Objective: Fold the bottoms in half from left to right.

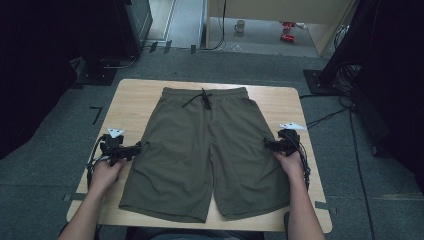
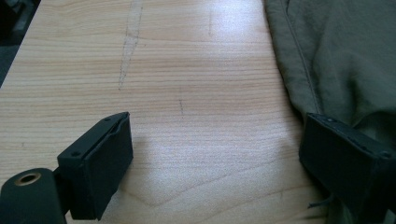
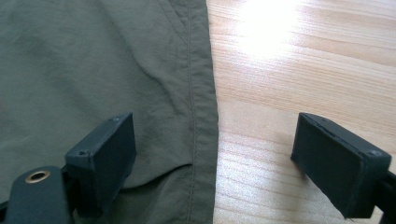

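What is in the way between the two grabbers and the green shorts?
Nothing visible. The shorts lie flat on the wooden table. The left gripper and right gripper sit open at the shorts' outer side edges, with bare wood and the fabric edge between their jaws.

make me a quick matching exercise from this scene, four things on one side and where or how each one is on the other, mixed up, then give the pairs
Things:
1. shorts
2. drawstring
3. left gripper
4. right gripper

Places or states:
A. open, at the right outer edge of the garment
B. spread flat on the wooden table, waistband at the far side
C. open, at the left outer edge of the garment
D. dark cord hanging from the middle of the waistband

Pairs: 1-B, 2-D, 3-C, 4-A
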The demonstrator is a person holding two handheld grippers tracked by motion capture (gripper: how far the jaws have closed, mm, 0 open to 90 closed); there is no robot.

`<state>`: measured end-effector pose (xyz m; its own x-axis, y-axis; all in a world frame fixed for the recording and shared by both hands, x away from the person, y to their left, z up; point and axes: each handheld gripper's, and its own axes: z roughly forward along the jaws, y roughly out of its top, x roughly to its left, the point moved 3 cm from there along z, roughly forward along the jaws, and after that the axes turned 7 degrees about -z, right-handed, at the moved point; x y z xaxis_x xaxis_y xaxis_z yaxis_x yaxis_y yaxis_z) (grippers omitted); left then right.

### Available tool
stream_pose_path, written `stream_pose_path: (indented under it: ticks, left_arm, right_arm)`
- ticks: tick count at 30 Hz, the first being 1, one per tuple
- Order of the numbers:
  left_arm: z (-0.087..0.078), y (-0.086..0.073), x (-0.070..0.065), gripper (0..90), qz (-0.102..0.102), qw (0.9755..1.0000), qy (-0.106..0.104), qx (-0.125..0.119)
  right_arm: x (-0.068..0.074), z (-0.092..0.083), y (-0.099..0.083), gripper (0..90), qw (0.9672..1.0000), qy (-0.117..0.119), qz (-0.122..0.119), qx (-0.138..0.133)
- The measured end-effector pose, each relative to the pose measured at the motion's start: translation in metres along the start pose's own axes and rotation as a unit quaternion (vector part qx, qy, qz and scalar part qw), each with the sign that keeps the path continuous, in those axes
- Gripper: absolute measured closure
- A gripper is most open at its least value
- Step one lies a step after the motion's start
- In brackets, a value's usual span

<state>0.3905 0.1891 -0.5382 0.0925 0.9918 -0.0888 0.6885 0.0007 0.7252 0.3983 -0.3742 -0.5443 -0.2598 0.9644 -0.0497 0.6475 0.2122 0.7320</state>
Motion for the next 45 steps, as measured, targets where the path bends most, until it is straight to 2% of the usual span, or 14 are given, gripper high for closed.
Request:
stream_pose_path:
  ticks: [7, 11, 14, 21, 27, 33, 34, 35, 36, 38, 40, 41, 42, 45]
  left_arm:
    - [-0.003, -0.001, 0.003, 14.1, 0.017, 0.9997, -0.016, 0.005]
    - [-0.006, 0.001, 0.006, 14.6, 0.040, 0.9986, -0.023, 0.023]
    - [-0.009, 0.001, 0.007, 14.7, 0.043, 0.9978, -0.034, 0.037]
    - [-0.016, 0.002, 0.008, 14.6, 0.051, 0.9967, -0.050, 0.038]
    - [-0.030, 0.001, 0.010, 14.6, 0.064, 0.9951, -0.070, 0.027]
    - [-0.040, -0.003, 0.011, 14.6, 0.079, 0.9893, -0.117, 0.038]
    - [-0.041, -0.005, 0.011, 14.6, 0.081, 0.9879, -0.126, 0.042]
    - [-0.045, -0.008, 0.010, 14.6, 0.090, 0.9844, -0.144, 0.048]
    - [-0.045, -0.008, 0.010, 14.8, 0.090, 0.9844, -0.144, 0.048]
    - [-0.052, -0.012, 0.008, 16.3, 0.108, 0.9834, -0.140, 0.041]
    - [-0.054, -0.013, 0.008, 17.7, 0.106, 0.9829, -0.145, 0.040]
    - [-0.056, -0.015, 0.007, 17.7, 0.105, 0.9822, -0.151, 0.037]
    - [-0.058, -0.017, 0.006, 24.1, 0.107, 0.9812, -0.157, 0.036]
    - [-0.061, -0.019, 0.000, 24.3, 0.118, 0.9778, -0.170, 0.034]
  right_arm:
    - [0.000, 0.000, 0.002, 14.2, 1.0000, 0.003, -0.002, 0.007]
    - [0.000, -0.001, 0.005, 18.6, 0.9998, 0.008, 0.000, 0.019]
    - [-0.001, -0.003, 0.006, 21.7, 0.9996, 0.012, 0.008, 0.023]
    - [-0.001, -0.012, 0.014, 25.5, 0.9996, 0.014, 0.024, 0.003]
    - [0.005, -0.013, 0.021, 26.4, 0.9990, 0.031, 0.032, -0.003]
    - [0.013, -0.011, 0.026, 26.7, 0.9988, 0.042, 0.025, -0.002]
    - [0.014, -0.011, 0.027, 26.6, 0.9988, 0.043, 0.025, -0.001]
    - [0.015, -0.011, 0.029, 26.8, 0.9988, 0.044, 0.021, -0.002]
    - [0.015, -0.011, 0.029, 26.8, 0.9988, 0.044, 0.021, -0.002]
    - [0.017, -0.011, 0.031, 27.1, 0.9983, 0.053, 0.024, -0.007]
    - [0.017, -0.010, 0.032, 27.3, 0.9977, 0.060, 0.031, -0.006]
    - [0.017, -0.010, 0.032, 27.3, 0.9977, 0.060, 0.031, -0.006]
    - [0.018, -0.009, 0.032, 27.3, 0.9974, 0.065, 0.031, -0.003]
    - [0.019, -0.009, 0.032, 27.4, 0.9973, 0.068, 0.030, 0.001]
